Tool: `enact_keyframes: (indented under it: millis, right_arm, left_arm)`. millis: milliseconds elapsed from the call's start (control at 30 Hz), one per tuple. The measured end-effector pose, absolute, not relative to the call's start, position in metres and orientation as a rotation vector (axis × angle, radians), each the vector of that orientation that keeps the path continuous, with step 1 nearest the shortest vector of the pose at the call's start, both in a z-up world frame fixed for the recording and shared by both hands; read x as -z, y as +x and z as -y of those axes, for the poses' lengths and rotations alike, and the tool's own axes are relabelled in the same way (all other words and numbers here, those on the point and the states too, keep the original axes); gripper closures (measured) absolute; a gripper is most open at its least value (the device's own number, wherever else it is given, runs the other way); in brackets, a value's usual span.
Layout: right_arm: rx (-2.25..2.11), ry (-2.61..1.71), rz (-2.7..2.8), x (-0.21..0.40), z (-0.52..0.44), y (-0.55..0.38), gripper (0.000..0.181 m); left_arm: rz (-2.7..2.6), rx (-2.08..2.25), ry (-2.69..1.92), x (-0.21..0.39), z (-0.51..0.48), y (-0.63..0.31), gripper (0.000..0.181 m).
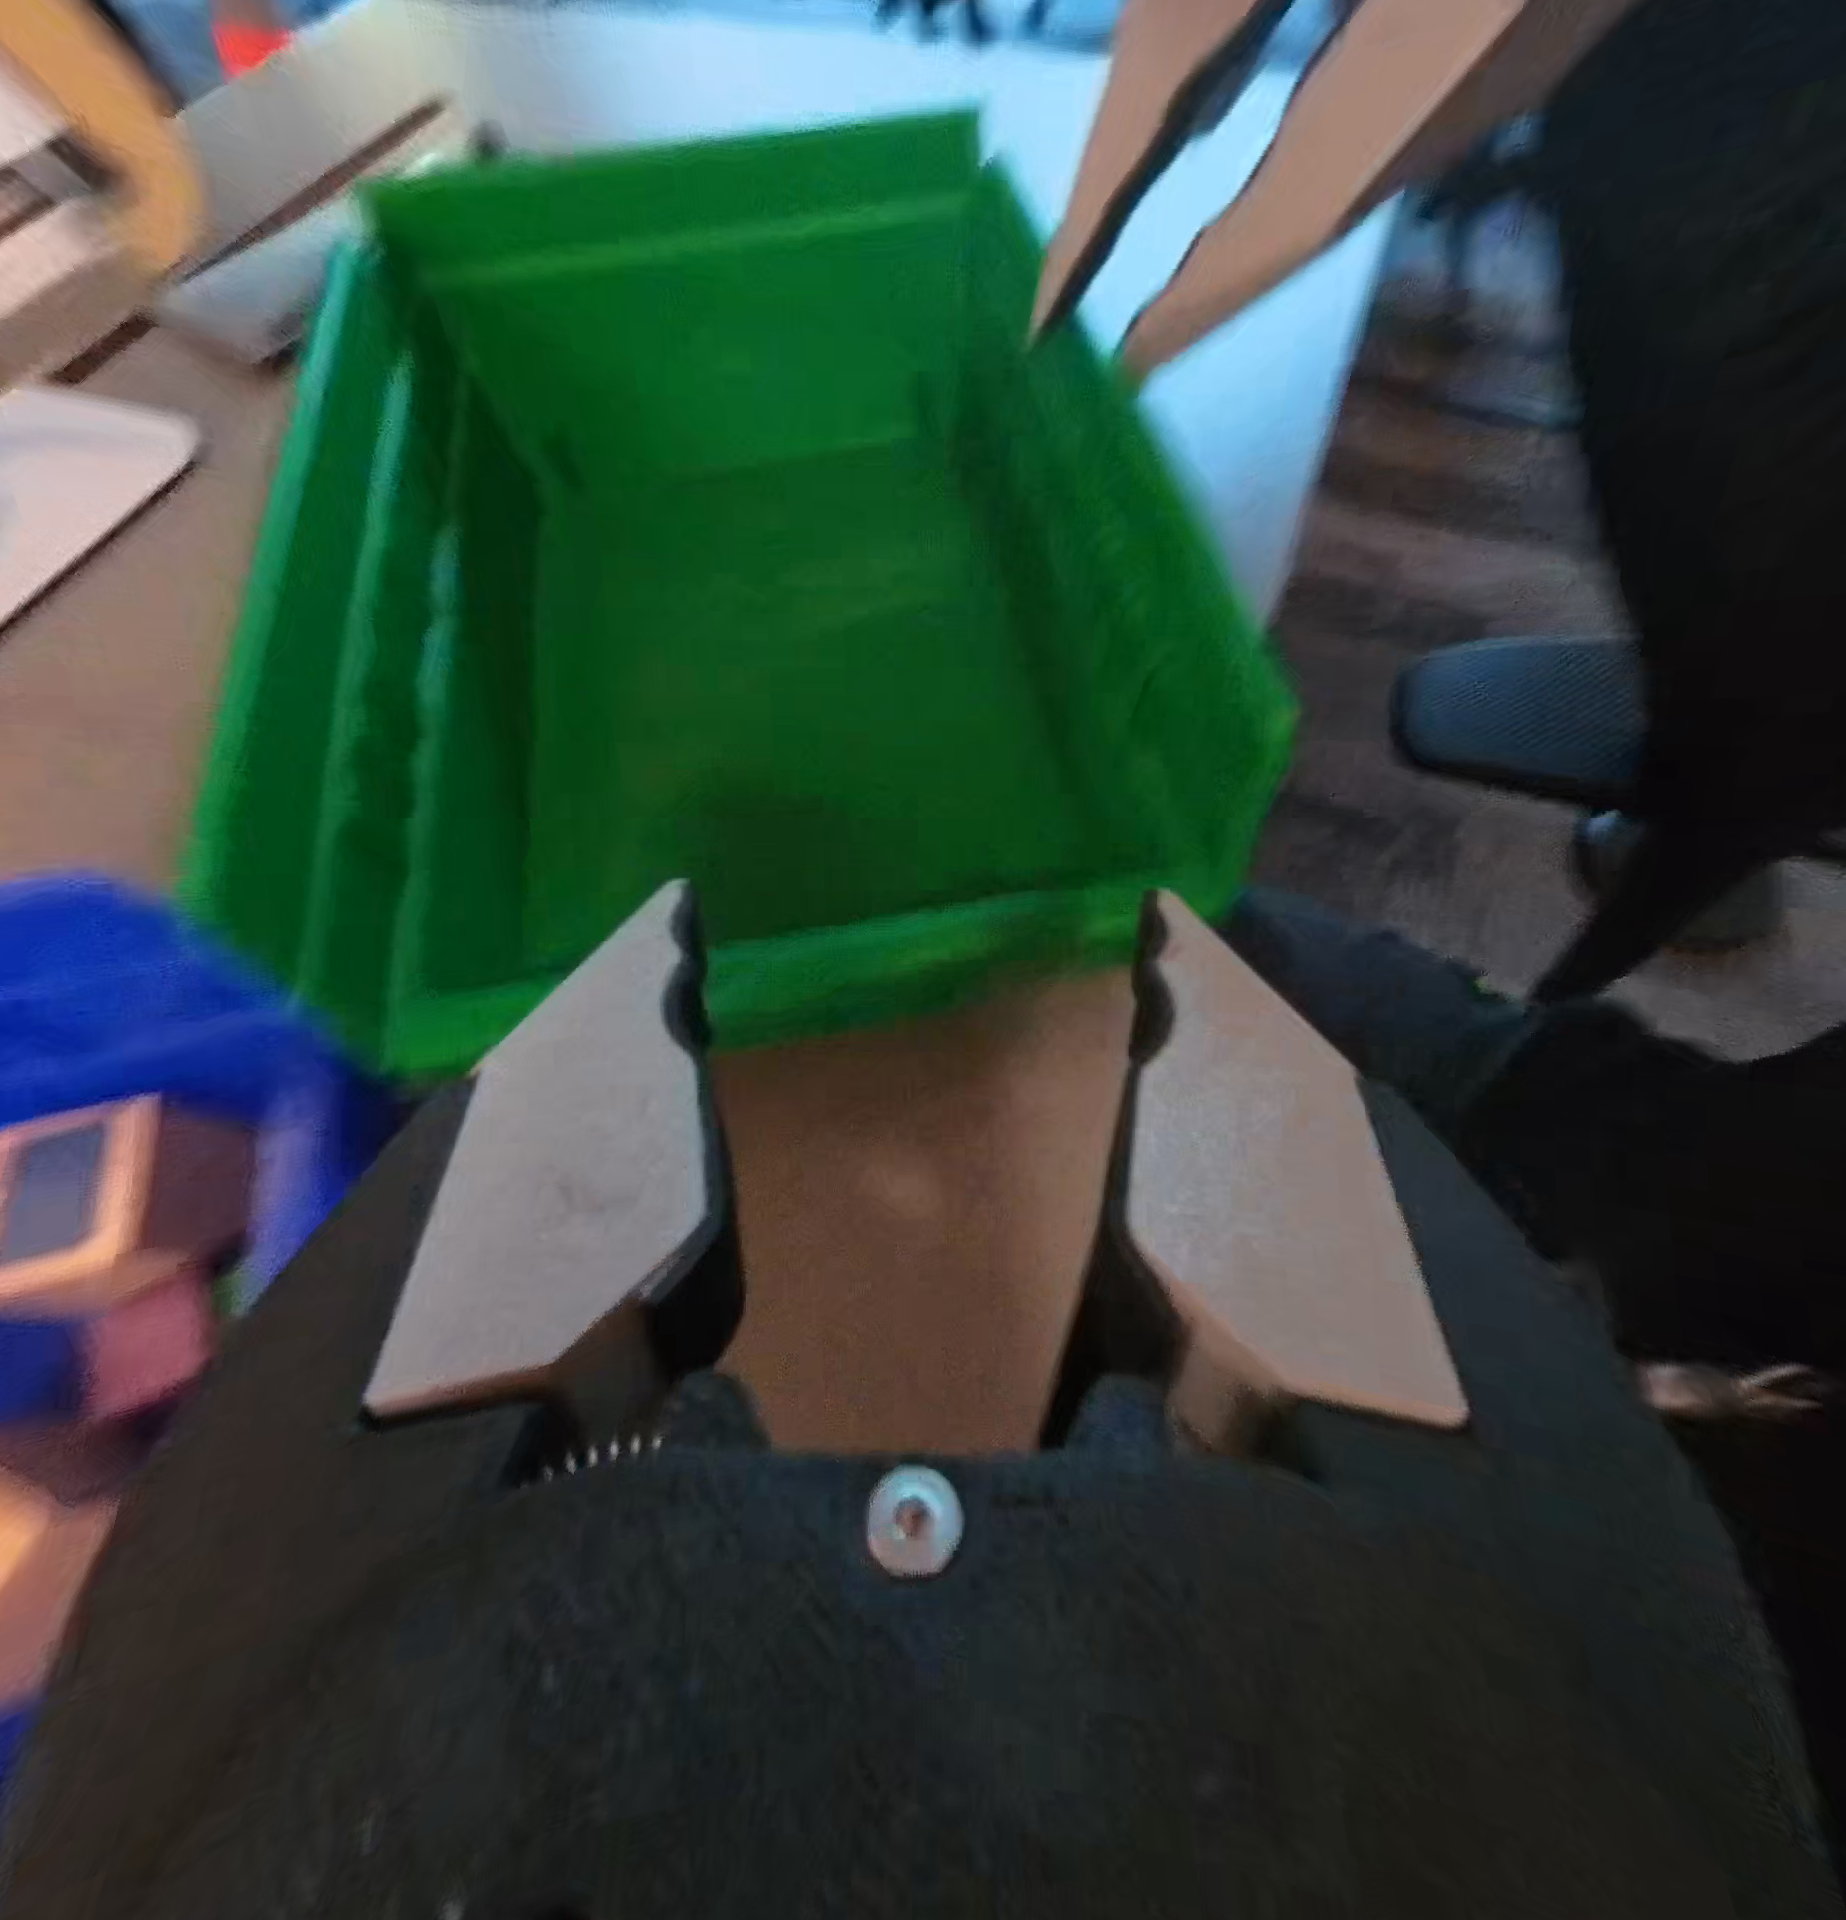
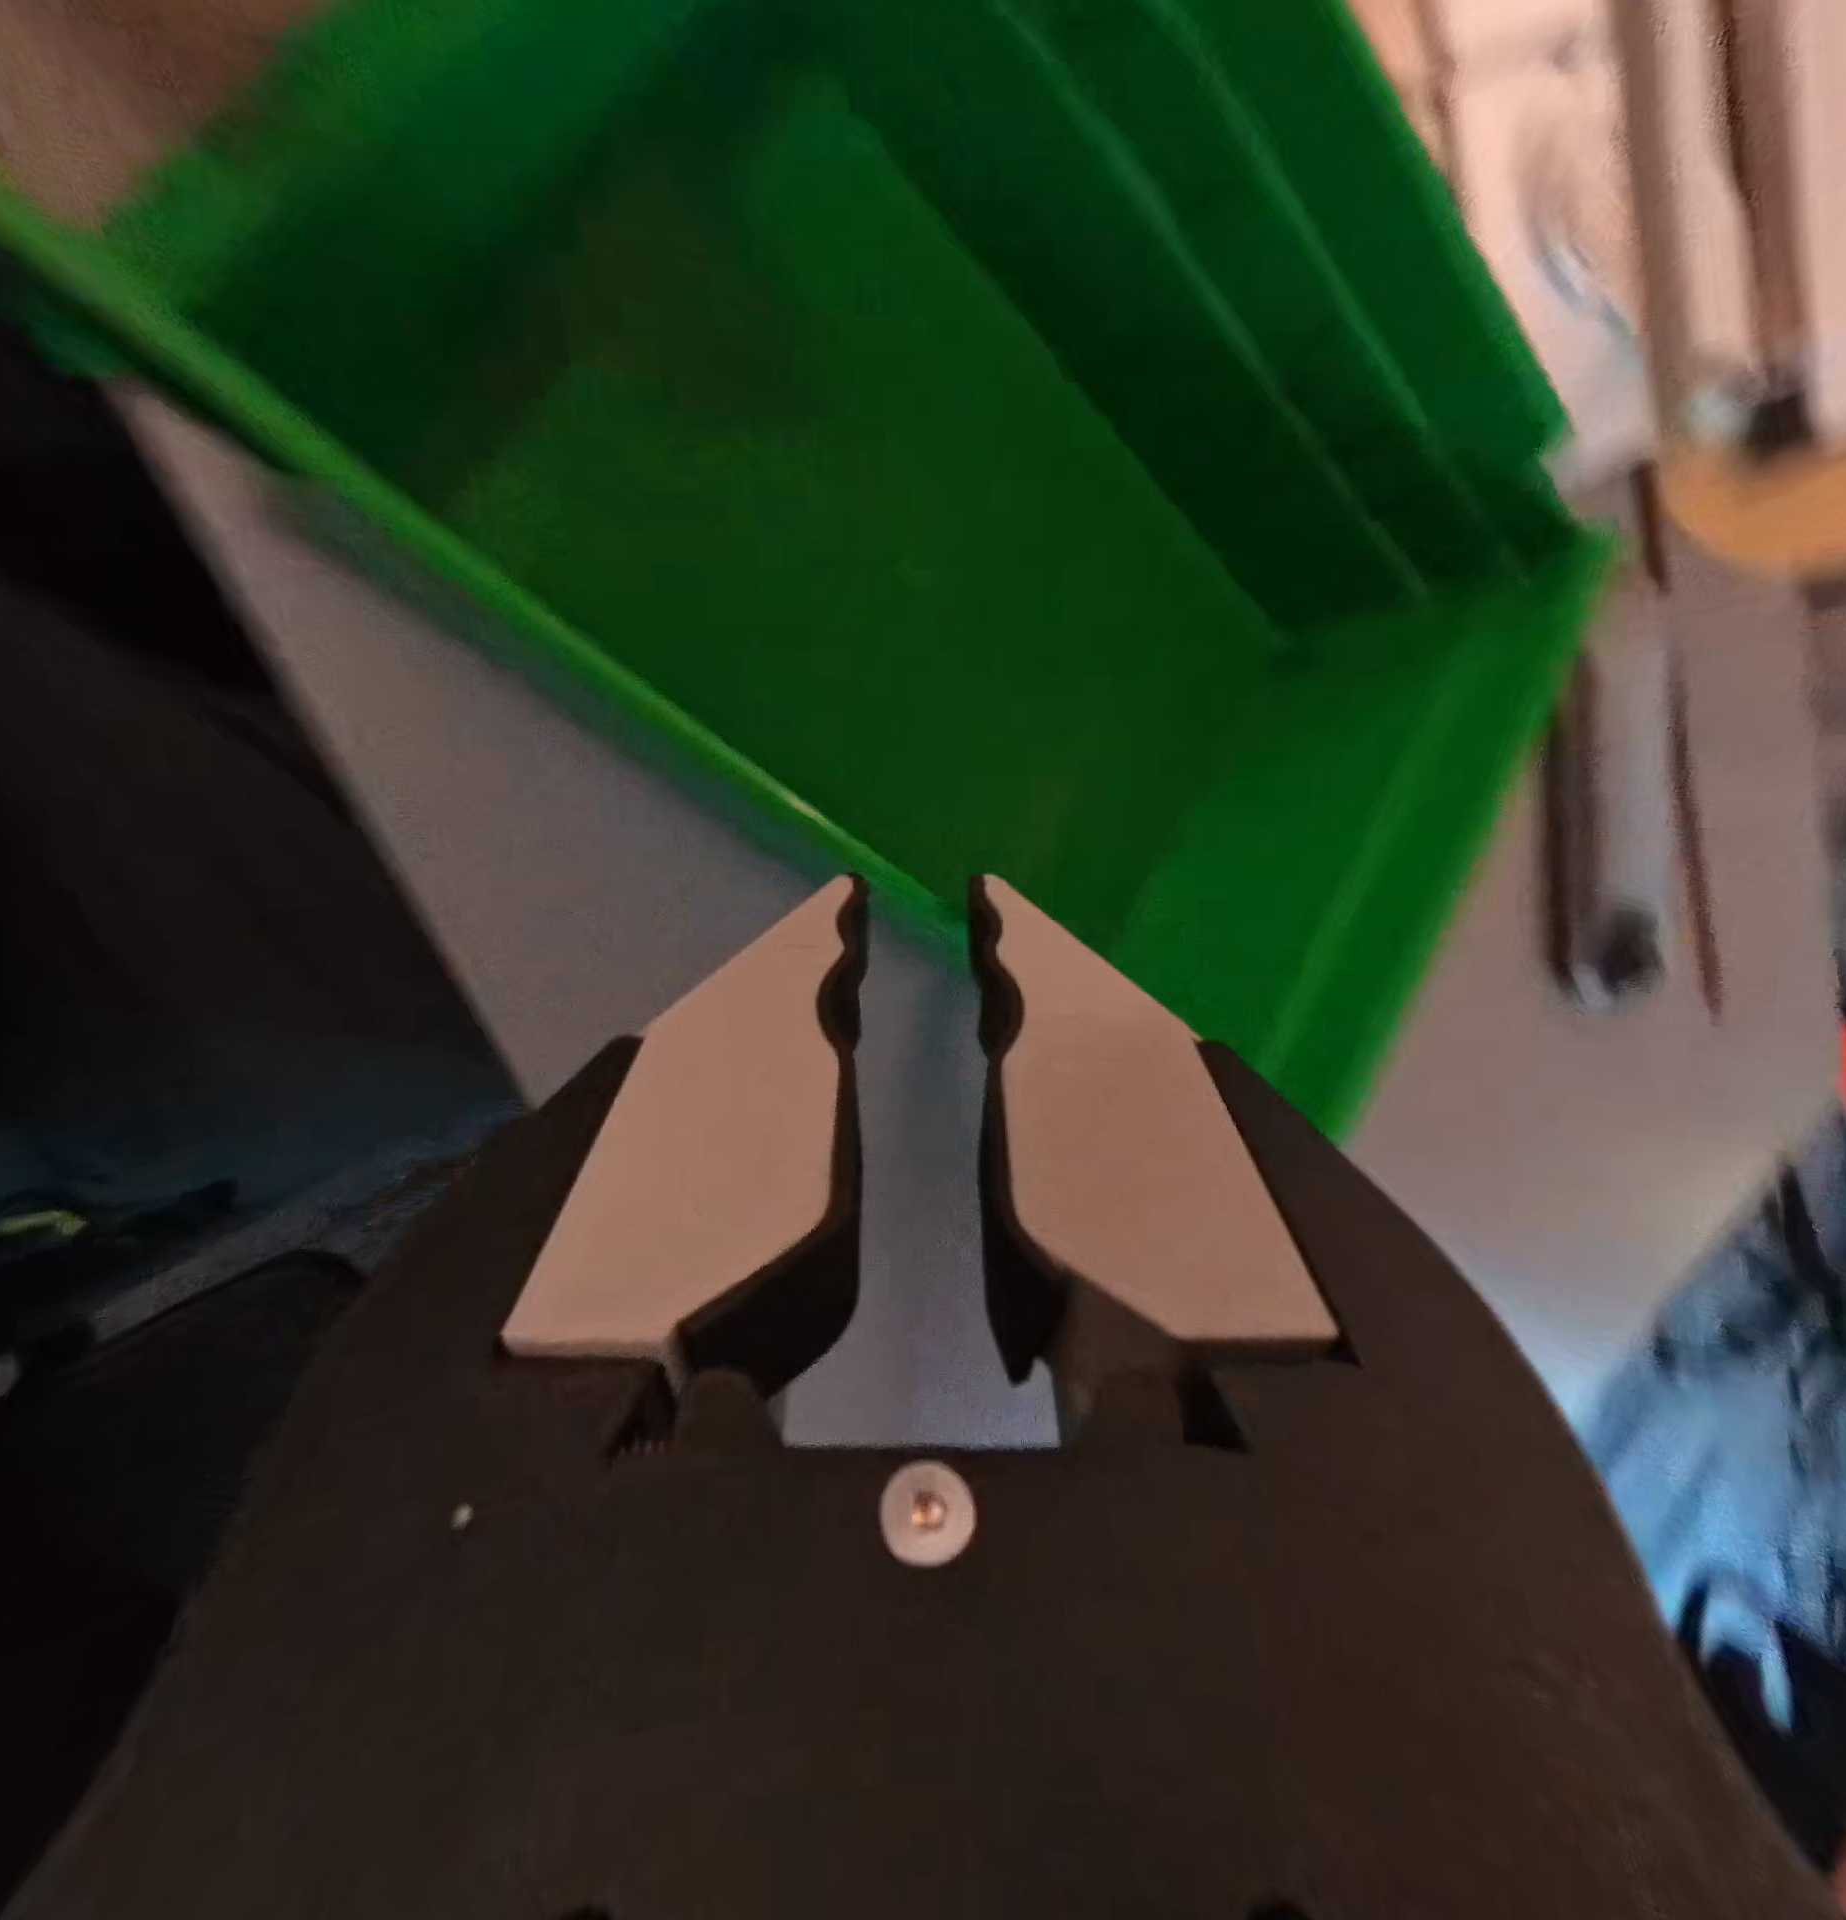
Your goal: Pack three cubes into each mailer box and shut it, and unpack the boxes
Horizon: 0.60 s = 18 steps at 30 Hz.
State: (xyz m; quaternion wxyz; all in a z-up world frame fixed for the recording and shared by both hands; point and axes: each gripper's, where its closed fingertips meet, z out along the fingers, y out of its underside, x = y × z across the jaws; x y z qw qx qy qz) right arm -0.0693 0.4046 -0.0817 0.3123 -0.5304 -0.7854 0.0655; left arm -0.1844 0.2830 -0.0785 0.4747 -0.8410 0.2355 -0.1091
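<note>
An empty green bin (image 1: 753, 582) was seen on the brown counter (image 1: 98, 727), with the left claw (image 1: 919, 966) held wide and empty just before its near wall, and the right claw (image 2: 917, 914) narrowed to a slim gap, gripping nothing, at its right rim. No mailer box was shown, and of the cubes only what was judged to be one (image 1: 57, 1216) was made out, blurred, in a blue bin (image 1: 119, 997) left of the green bin, so progress could not be judged. An office chair (image 1: 1521, 717) was seen right of the green bin, over dark flooring.
</note>
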Motion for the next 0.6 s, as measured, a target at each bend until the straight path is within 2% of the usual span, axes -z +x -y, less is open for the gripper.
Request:
enact_keyframes:
  millis: [67,200,300,433,533,600]
  right_arm:
    - [-0.083,-1.554,1.855,0.068,-0.451,-0.044,0.180]
    - [-0.040,-1.809,1.516,0.050,-0.501,-0.003,0.173]
    - [-0.279,-1.581,1.649,0.028,-0.450,-0.039,0.169]
    - [-0.540,-1.187,1.962,0.017,-0.331,-0.104,0.166]
    - [-0.444,-1.064,2.131,0.042,-0.274,-0.140,0.168]
    - [-0.288,-1.042,2.206,0.066,-0.264,-0.152,0.170]
  left_arm:
    - [-0.506,0.105,-2.122,0.088,-0.281,-0.230,0.100]
    - [-0.328,0.069,-2.280,0.114,-0.269,-0.292,0.109]
    - [-0.234,-0.011,-2.385,0.133,-0.263,-0.325,0.111]
    - [-0.206,-0.132,-2.441,0.139,-0.256,-0.348,0.114]
    - [-0.170,-0.264,-2.501,0.145,-0.237,-0.387,0.112]
    - [-0.066,-0.195,-2.582,0.153,-0.211,-0.412,0.096]
